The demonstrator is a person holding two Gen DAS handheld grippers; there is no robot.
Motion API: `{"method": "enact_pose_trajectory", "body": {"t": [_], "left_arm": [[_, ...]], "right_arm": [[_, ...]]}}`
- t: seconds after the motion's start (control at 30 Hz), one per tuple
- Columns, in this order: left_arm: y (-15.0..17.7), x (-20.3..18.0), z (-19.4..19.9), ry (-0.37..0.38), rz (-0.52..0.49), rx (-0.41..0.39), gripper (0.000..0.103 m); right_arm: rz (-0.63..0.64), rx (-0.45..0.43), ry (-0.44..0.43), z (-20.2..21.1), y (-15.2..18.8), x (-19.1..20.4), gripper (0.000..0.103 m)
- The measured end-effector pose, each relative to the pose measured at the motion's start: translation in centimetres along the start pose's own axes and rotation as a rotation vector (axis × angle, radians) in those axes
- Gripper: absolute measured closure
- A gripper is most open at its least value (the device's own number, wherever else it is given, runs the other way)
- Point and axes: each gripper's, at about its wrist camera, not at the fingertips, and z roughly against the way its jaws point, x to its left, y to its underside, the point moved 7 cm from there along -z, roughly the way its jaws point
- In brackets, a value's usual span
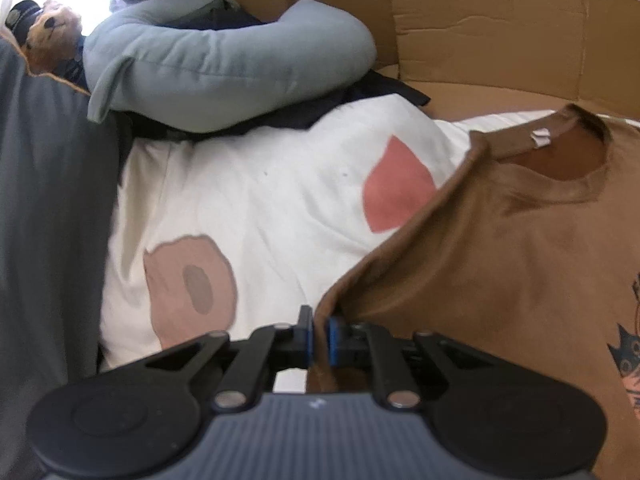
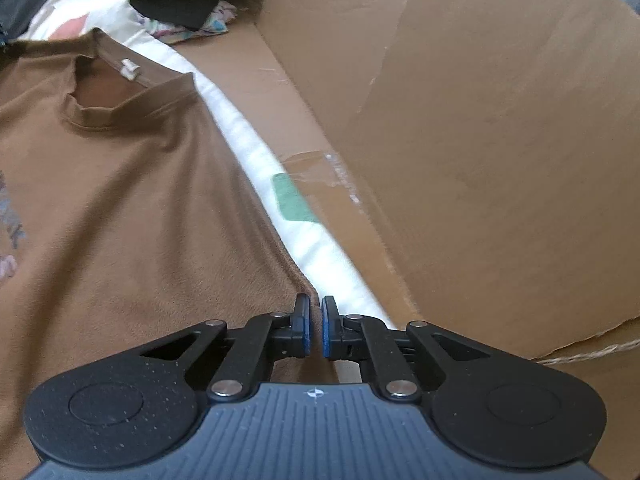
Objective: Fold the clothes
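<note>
Left gripper (image 1: 320,326) is pinching the brown T-shirt (image 1: 500,248) edge, fingers closed on it. Right gripper (image 2: 315,320) is closed at the opposite edge; grip unclear.

no readable text, neck tag on brown T-shirt (image 1: 541,138) blank

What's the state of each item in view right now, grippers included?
left hand-held gripper: shut on the brown T-shirt's edge
right hand-held gripper: shut at the T-shirt's other edge; whether cloth is pinched can't be told
brown T-shirt: spread flat, front up, unfolded
white quilt: lying under the shirt
grey-blue pillow: resting on dark clothes
cardboard box: flaps open
</note>
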Motion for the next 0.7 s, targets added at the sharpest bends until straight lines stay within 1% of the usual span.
{"method": "enact_pose_trajectory", "body": {"t": [0.17, 0.33, 0.4, 0.47, 0.5, 0.53, 0.57, 0.6, 0.67, 0.7], "left_arm": [[-1.1, 0.4, -1.0, -0.017, -0.012, 0.007, 0.095], [-1.6, 0.7, -1.9, -0.017, -0.024, 0.024, 0.095], [-1.6, 0.7, -2.1, -0.024, -0.024, 0.031, 0.094], [-1.6, 0.6, -2.1, -0.04, -0.026, 0.037, 0.09], [-1.7, 0.6, -1.9, -0.045, -0.027, 0.036, 0.089], [-1.7, 0.6, -1.5, -0.047, -0.026, 0.029, 0.087], [-1.7, 0.7, -1.1, -0.049, -0.026, 0.022, 0.082], [-1.7, 0.8, -0.5, -0.053, -0.021, 0.011, 0.078], [-2.0, 1.0, 0.6, -0.068, 0.0, -0.016, 0.055], [-2.1, 1.0, 1.2, -0.07, 0.014, -0.036, 0.051]], "right_arm": [[0.026, 0.012, 0.057, -0.2, -0.4, -0.6, 0.099], [0.047, 0.039, 0.085, -1.0, -0.5, -0.9, 0.099], [0.035, 0.04, 0.081, -1.5, -0.5, -0.8, 0.098], [0.007, 0.035, 0.071, -1.8, -0.5, -0.9, 0.097], [-0.018, 0.029, 0.063, -1.6, -0.4, -1.3, 0.093], [-0.044, 0.021, 0.054, -1.1, -0.4, -1.6, 0.085], [-0.059, 0.008, 0.047, -0.5, -0.3, -1.8, 0.08], [-0.067, -0.008, 0.04, 0.3, -0.3, -2.0, 0.078], [-0.077, -0.039, 0.032, 1.9, 0.0, -2.2, 0.076], [-0.074, -0.052, 0.035, 2.7, 0.2, -2.2, 0.075]]}}
